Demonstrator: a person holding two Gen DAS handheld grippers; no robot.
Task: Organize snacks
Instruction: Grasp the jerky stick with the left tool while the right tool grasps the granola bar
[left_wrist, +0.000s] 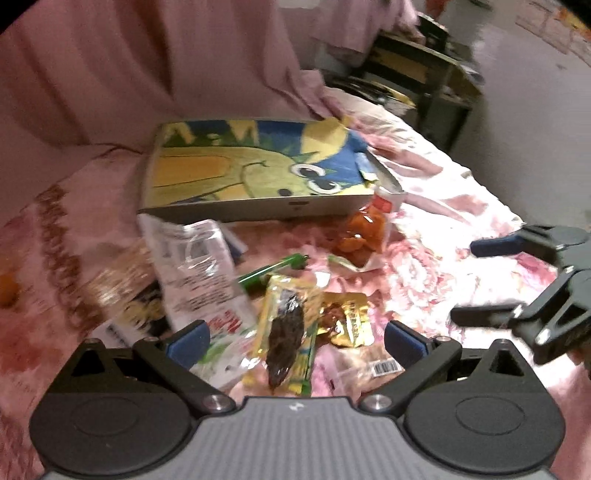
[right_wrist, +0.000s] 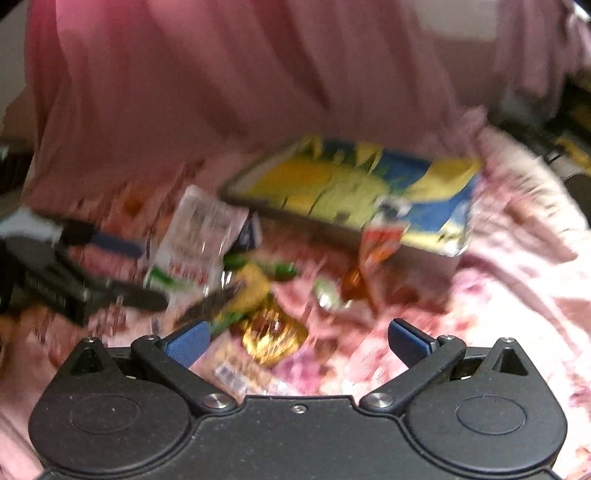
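Left wrist view: left tongs (left_wrist: 293, 341) hovering wide open, gripping nothing; right tongs (left_wrist: 461, 280) at right edge, also open and empty. Snacks (left_wrist: 284, 325) lying loose on floral bedspread (left_wrist: 443, 229), lower centre. Cartoon-printed box (left_wrist: 251, 166) sitting behind, nothing visibly in it. Sorting appearing barely begun. Yellow packet's (left_wrist: 286, 332) long axis running lower-to-upper frame, tilting slightly

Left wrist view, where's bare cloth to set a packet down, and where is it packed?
Free: the floral cloth between the orange snack pouch and the right gripper, and the stretch right of the cartoon box. Crowded: directly ahead of the open left gripper, where the white packet, yellow packet, gold wrapper and green stick overlap.
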